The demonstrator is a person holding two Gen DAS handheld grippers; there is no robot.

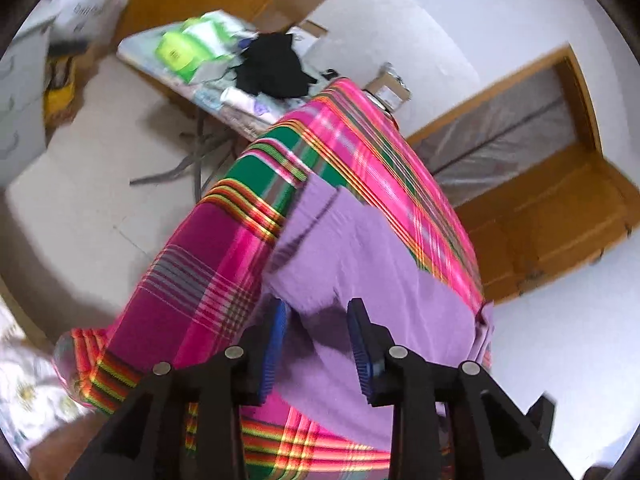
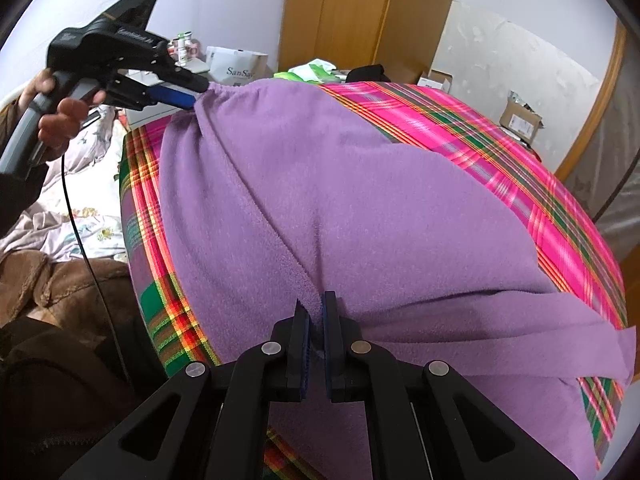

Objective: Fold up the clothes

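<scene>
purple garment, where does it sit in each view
Left wrist view: the purple garment fills the lower centre, running between the left tool's open fingers.
Right wrist view: it spreads across the middle, pinched at the bottom by the right tool.
Shared landmark: the pink plaid cloth under it.

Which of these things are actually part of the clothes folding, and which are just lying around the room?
Part of the job: purple garment; right gripper, shut on it; left gripper, open over it; plaid-covered table beneath.

Lying about: black clothing; cardboard box; white paper bag; wardrobe; brown blanket.
</scene>
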